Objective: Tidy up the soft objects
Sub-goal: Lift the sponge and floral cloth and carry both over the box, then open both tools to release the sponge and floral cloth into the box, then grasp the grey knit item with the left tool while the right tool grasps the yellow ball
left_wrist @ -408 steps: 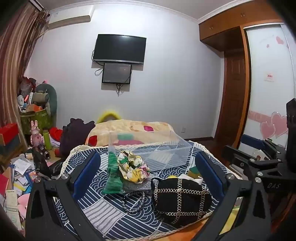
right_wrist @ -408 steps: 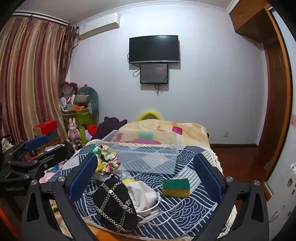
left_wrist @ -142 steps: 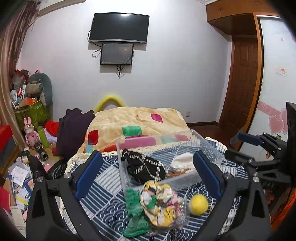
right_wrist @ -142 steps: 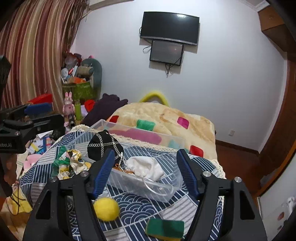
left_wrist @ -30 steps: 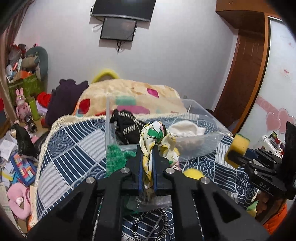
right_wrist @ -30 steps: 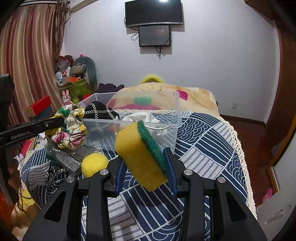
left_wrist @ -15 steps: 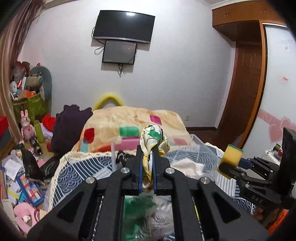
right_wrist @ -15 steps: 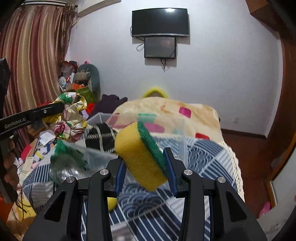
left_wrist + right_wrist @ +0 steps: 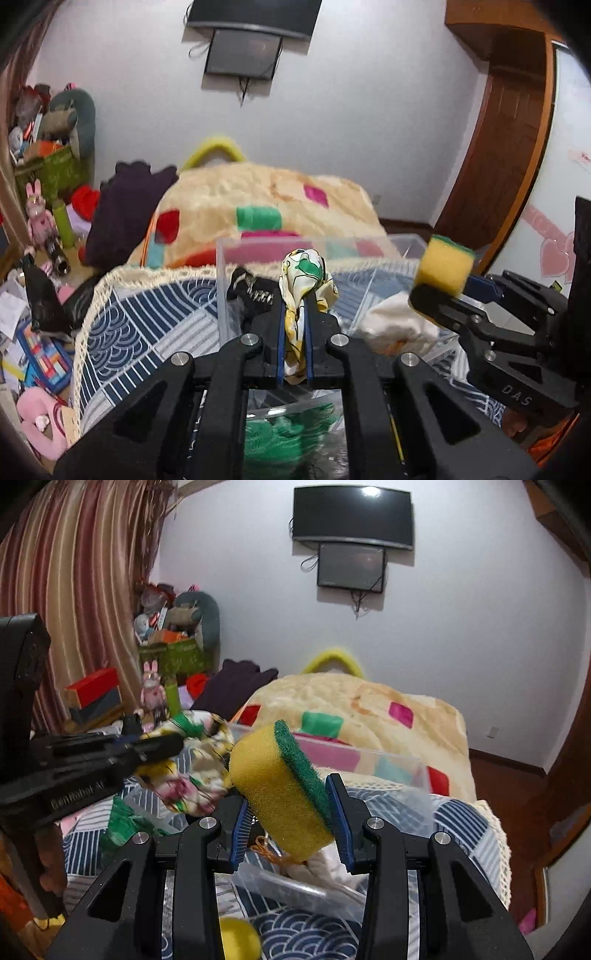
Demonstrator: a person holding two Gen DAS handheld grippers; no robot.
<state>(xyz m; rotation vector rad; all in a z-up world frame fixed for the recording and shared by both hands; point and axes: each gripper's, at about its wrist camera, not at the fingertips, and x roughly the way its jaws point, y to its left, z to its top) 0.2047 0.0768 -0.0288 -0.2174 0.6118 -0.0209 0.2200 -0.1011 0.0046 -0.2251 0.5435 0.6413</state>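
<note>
Soft goods & surfaces.
Yellow foam sponge w/ rough green scourer (image 9: pixel 284 786); glossy floral cloth scarf (image 9: pixel 303 273); clear plastic bin (image 9: pixel 236 251).

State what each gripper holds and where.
Left gripper: floral fabric scrunchie, pinched through its middle. Right gripper: yellow-green sponge, squeezed across its faces.

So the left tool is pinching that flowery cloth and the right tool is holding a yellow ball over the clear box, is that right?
Not quite. The right tool holds a yellow sponge with a green scrubbing side, not a ball; the right wrist view shows it clamped between the blue pads. A yellow ball lies on the cloth below. The rest stands: the left tool pinches the flowery cloth at the clear box.
</note>
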